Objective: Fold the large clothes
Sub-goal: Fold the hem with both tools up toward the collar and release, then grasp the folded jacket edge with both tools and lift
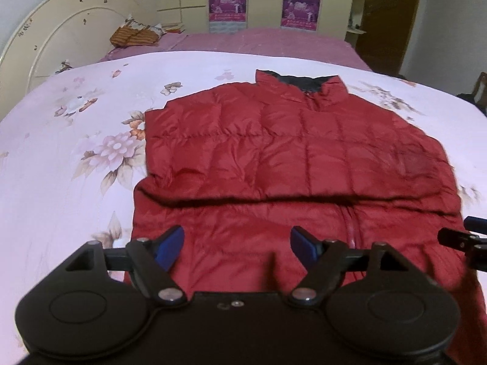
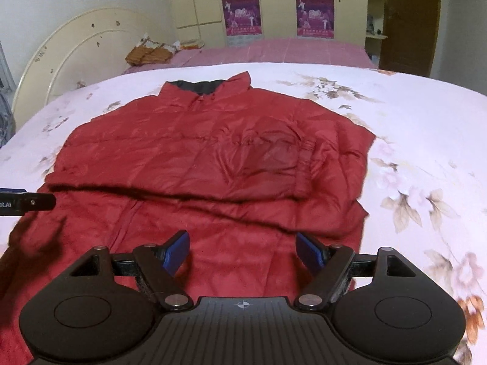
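A red quilted puffer jacket (image 1: 274, 152) lies flat on the bed, collar at the far end and both sleeves folded in across the chest; it also fills the right wrist view (image 2: 213, 158). My left gripper (image 1: 237, 246) is open and empty, hovering over the jacket's near hem on its left half. My right gripper (image 2: 243, 251) is open and empty over the hem's right half. Each gripper shows at the edge of the other's view: the right gripper (image 1: 468, 237) and the left gripper (image 2: 27, 202).
The bed carries a pale pink floral sheet (image 1: 76, 152), with a second purple-covered bed (image 1: 258, 39) behind it. A cream headboard (image 1: 61, 30) and a striped pillow (image 1: 134, 35) are far left. Wardrobe doors with posters (image 2: 243, 12) and a brown door (image 2: 411, 21) stand behind.
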`<control>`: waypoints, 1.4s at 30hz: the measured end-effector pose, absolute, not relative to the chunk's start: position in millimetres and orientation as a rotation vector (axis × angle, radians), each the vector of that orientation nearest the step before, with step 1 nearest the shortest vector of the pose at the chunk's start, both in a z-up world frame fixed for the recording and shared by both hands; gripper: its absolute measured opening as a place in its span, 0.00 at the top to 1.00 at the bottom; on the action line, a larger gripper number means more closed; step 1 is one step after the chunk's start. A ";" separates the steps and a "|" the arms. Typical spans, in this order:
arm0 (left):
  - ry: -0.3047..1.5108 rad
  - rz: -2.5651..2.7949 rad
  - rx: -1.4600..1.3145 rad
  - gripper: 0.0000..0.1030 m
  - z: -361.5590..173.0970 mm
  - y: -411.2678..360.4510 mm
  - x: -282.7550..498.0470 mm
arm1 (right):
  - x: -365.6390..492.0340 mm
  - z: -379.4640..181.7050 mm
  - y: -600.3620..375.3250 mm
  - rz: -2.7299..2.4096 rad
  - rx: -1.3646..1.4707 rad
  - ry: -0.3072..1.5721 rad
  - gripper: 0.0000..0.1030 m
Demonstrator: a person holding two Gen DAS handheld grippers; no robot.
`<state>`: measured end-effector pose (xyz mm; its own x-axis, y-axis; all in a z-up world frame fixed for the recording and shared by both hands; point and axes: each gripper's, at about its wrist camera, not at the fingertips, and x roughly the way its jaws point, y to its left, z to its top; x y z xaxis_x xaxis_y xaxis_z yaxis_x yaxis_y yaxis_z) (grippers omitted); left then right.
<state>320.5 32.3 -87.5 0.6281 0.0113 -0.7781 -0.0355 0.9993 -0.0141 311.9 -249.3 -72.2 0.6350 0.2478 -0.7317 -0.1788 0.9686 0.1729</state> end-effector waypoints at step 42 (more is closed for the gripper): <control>1.000 -0.038 -0.123 0.16 -133.7 155.0 140.6 | 89.6 -80.8 -284.1 -0.108 0.103 0.932 0.03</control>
<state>140.6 155.0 -133.7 0.5404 -0.0885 -0.8368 -0.0245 0.9924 -0.1207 89.6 -284.1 -80.8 0.5915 -0.0483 -0.8049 0.1372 0.9897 0.0414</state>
